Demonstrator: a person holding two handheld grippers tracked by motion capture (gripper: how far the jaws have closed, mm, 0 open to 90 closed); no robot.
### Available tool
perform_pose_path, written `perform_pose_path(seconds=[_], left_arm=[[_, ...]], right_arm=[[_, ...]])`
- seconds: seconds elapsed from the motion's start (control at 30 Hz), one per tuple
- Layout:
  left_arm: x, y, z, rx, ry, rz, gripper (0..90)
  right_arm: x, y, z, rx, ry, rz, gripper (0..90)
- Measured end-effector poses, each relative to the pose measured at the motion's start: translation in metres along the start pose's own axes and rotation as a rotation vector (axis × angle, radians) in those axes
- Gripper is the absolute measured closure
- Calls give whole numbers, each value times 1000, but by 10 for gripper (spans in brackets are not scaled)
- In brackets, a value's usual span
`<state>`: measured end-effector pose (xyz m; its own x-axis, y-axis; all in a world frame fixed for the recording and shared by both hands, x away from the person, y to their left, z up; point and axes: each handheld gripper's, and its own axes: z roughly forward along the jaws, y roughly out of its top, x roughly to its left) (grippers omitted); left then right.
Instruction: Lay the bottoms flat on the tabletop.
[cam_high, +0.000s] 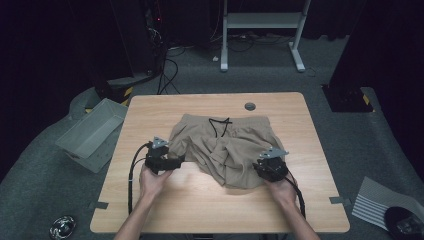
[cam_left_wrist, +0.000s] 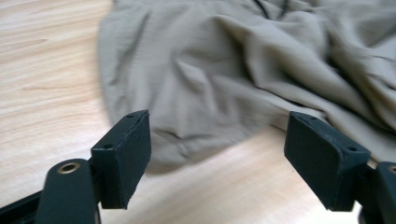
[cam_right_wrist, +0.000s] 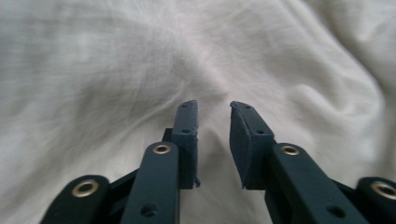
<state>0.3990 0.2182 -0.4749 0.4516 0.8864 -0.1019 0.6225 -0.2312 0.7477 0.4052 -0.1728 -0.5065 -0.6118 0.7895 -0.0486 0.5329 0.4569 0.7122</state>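
Note:
Crumpled beige shorts (cam_high: 225, 147) with a black drawstring (cam_high: 220, 125) lie in the middle of the wooden table (cam_high: 200, 205). At the shorts' left edge my left gripper (cam_high: 180, 160) is open. In the left gripper view its jaws stand wide apart (cam_left_wrist: 217, 149), with bare wood between them and the shorts' hem (cam_left_wrist: 224, 70) just ahead. My right gripper (cam_high: 260, 167) rests at the shorts' lower right corner. In the right gripper view its jaws (cam_right_wrist: 214, 121) hover close over the pale cloth (cam_right_wrist: 116, 60) with a narrow gap and nothing pinched.
A grey bin (cam_high: 90, 132) sits on the floor off the table's left edge. A round cable hole (cam_high: 250, 106) marks the far side of the table. A white stand (cam_high: 260, 30) is behind the table, and a striped cloth (cam_high: 375, 202) lies on the floor at right.

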Motion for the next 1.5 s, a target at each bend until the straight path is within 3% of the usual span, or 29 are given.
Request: perform_pose_path(seconds=[0.03,0.1,0.13,0.2,0.23,0.43,0.53,0.6,0.63,0.7,0.73,0.77,0.8,0.83,0.93,0.97,1.03,1.1,1.2,1.3,1.43,1.47,1.5], left_arm=[[0,0,0,0,0,0,230],[-7,-1,3,13,-39,-5,234],[-16,-2,12,39,-71,-1,238],[-20,-3,18,55,-80,6,259],[-29,-3,31,83,-98,15,272],[-47,-2,56,98,-104,28,323],[-52,-1,66,103,-83,49,396],[-52,-2,71,100,-69,65,543],[-52,-2,71,95,-66,70,543],[-52,-1,72,94,-68,74,664],[-51,-1,72,95,-68,77,761],[-50,-1,72,101,-69,76,761],[-48,-1,69,113,-80,79,829],[-48,-1,69,113,-80,79,846],[-42,-1,59,97,-88,85,859],[-39,-1,54,85,-87,84,864],[-25,-2,38,55,-72,81,866],[-19,-2,33,46,-65,72,866],[4,-5,16,9,-26,33,866],[15,-8,12,5,1,15,866],[36,-14,15,34,56,-30,857],[38,-16,15,32,62,-49,775],[39,-17,14,23,58,-72,775]], right_arm=[[0,-1,-5,-8,-3,7,700],[-2,-3,-11,-17,-8,14,690],[-2,-5,-12,-12,-8,20,686],[-3,-9,-12,2,-9,27,680],[-4,-11,-11,8,-7,31,676],[-2,-16,-1,38,1,38,658],[-4,-16,1,26,18,53,640],[-5,-16,2,21,24,41,659],[-5,-16,2,21,24,41,659],[-5,-16,2,17,43,36,751],[-4,-16,3,16,62,20,853],[-4,-16,3,16,62,20,853],[-2,-14,3,24,53,-12,886],[-2,-14,3,24,53,-12,886],[-2,-12,3,38,51,-36,897],[-2,-11,2,47,31,-53,898],[-4,-9,-1,43,20,-54,898],[-5,-8,-3,38,11,-52,899],[-14,-4,-11,15,-26,-32,898],[-21,-2,-13,12,-44,-18,898],[-38,-4,-5,49,-92,32,895],[-46,-6,1,78,-108,67,879],[-46,-6,1,78,-108,67,879]])
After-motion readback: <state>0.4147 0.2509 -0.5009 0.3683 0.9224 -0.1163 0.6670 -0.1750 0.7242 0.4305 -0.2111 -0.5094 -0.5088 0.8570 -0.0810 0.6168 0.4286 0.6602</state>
